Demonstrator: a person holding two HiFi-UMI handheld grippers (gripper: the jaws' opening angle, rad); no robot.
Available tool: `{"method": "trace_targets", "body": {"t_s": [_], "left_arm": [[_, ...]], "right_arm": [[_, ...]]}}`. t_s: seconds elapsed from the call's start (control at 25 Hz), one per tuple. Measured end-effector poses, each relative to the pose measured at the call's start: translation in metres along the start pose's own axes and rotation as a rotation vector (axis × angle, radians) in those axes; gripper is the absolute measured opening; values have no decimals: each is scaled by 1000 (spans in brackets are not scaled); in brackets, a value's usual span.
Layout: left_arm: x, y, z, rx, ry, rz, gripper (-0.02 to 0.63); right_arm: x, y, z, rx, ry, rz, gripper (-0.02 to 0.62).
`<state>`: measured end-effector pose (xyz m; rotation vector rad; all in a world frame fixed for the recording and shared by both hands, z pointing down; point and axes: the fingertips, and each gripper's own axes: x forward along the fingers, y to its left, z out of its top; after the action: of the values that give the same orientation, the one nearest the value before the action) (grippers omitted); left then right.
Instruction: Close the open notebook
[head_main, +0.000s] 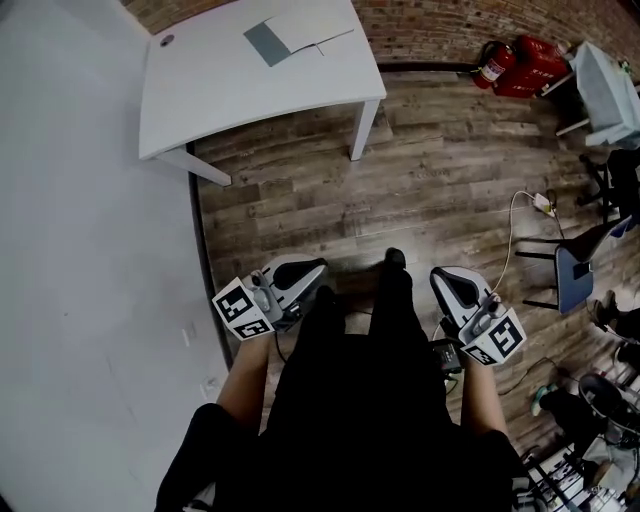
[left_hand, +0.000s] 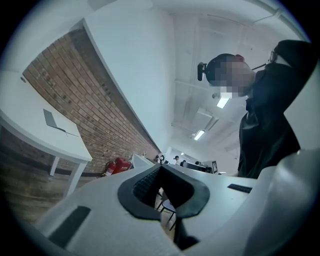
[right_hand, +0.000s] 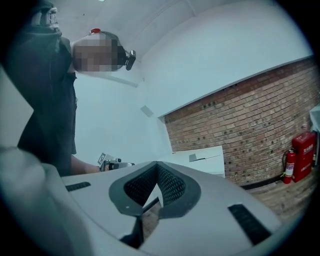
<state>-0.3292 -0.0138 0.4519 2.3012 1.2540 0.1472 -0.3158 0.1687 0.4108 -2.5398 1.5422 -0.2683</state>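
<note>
"Where is the notebook (head_main: 297, 31)?"
"It lies open on the white table (head_main: 220, 90), at about 11 o'clock from the person and well apart from both tools."
"Left gripper (head_main: 312, 268)?"
"The jaws are closed together with nothing between them."
"Right gripper (head_main: 443, 276)?"
"Same condition: jaws together, empty, just beside the person's legs."

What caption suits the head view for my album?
A person on the wood floor holds the left gripper and right gripper, short of the white table bearing the notebook.
</note>
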Motion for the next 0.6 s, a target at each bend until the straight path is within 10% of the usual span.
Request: {"method": "trace_targets", "body": {"t_s": [0.6], "left_arm": [[148, 93, 72, -8, -203, 332, 15]], "right_arm": [[29, -209, 80, -23, -54, 350, 6]]}}
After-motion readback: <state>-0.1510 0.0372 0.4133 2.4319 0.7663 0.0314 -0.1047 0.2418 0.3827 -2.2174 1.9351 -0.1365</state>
